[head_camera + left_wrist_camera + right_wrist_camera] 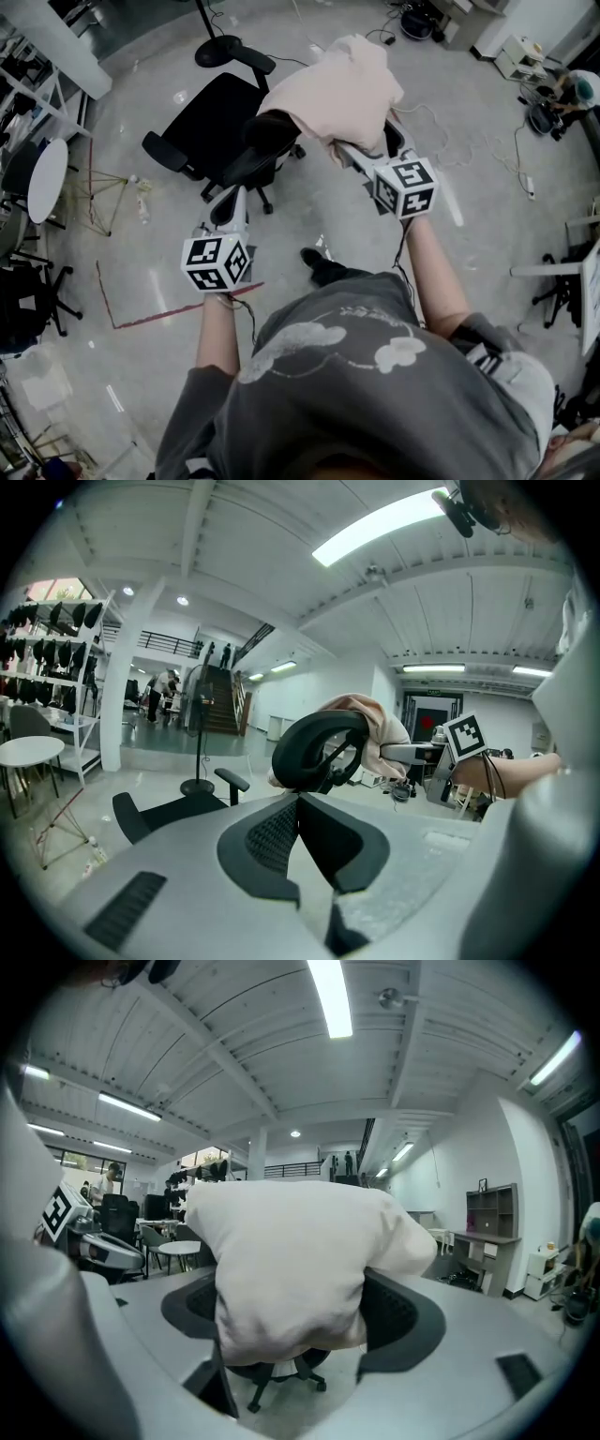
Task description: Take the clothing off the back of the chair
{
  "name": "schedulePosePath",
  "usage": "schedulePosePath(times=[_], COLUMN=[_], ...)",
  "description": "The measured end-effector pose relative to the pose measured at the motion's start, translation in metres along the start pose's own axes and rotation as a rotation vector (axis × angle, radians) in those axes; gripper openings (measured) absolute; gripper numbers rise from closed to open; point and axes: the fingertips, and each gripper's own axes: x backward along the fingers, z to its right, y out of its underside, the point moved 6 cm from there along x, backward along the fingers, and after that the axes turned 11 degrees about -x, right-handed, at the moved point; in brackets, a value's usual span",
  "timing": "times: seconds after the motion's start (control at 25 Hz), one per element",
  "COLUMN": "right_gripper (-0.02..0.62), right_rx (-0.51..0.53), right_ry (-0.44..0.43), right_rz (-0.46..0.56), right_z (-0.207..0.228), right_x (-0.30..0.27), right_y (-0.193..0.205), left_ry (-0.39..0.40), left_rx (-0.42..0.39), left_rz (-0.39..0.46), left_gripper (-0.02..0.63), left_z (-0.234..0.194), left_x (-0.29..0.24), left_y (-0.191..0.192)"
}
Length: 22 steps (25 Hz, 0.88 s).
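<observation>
A pale cream garment (337, 89) hangs over the back of a black office chair (211, 127), covering its top. In the right gripper view the garment (291, 1260) bulges between the widely parted jaws of my right gripper (300, 1299), and the pads are not visibly pressing on it. In the head view the right gripper (373, 148) sits at the cloth's lower right edge. My left gripper (232, 192) is shut and empty, just short of the chair's bare black headrest (272, 131). In the left gripper view, that headrest (314, 747) stands beyond the left gripper (298, 799), with the garment (375, 719) behind it.
A fan stand's round base (217, 49) sits behind the chair. A white round table (47, 178) and more black chairs line the left side. Cables (506, 159) trail over the floor at the right. A red tape line (178, 309) runs near my foot (323, 267).
</observation>
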Motion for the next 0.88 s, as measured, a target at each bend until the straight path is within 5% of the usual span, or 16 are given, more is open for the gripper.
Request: schedulePosePath(times=[0.12,0.36,0.88], right_gripper=[0.305,0.179,0.092], right_rx=[0.014,0.002,0.009], right_ry=[-0.01,-0.009,0.006], right_rz=[-0.022,-0.021,-0.009], right_z=[-0.003,0.0,-0.005], right_x=[-0.003,0.001,0.031], right_y=[0.001,-0.001,-0.009], left_ry=[-0.009,-0.013,-0.015], left_rx=[0.013,0.022,0.01], left_rz=[-0.01,-0.013,0.011], left_gripper=[0.0,0.0,0.0], left_z=[-0.003,-0.001,0.012], left_x=[-0.001,-0.001,0.018], left_y=[0.004,0.006,-0.003])
